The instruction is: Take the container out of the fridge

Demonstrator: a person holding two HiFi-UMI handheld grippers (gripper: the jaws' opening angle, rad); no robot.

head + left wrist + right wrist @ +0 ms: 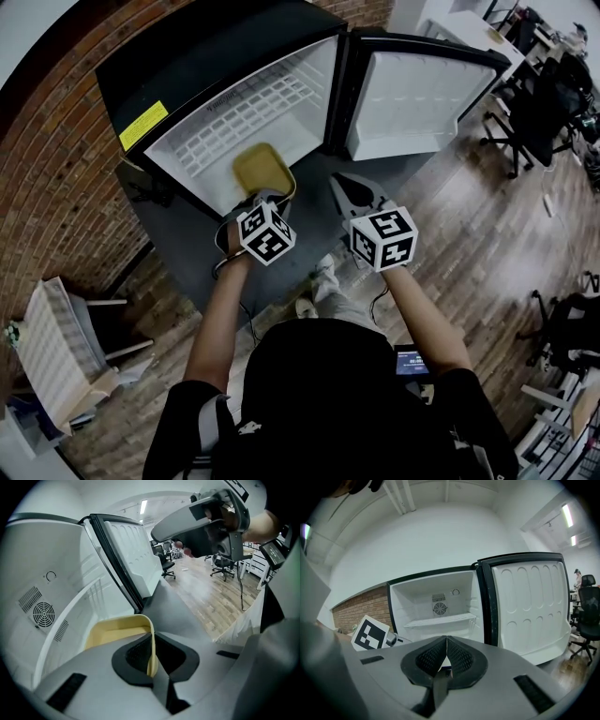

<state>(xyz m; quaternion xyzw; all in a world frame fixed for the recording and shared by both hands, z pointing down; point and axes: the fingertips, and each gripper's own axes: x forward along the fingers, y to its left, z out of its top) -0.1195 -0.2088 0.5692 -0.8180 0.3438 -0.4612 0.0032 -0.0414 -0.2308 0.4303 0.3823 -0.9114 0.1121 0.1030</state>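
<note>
Nearly there: the left hand-held gripper (pixel 152 660) pinches the yellow container (pixel 117 631) by its wall, at the open fridge (pixel 281 103) mouth; the right hand-held gripper (pixel 446 660) is closed, empty; carrying it fully clear likely remains.

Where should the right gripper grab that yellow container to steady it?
Probably its thin side wall nearest the right gripper, from the right and above, one finger inside, one outside. The yellow container is open-topped, and the left gripper already pinches its wall that way.
</note>
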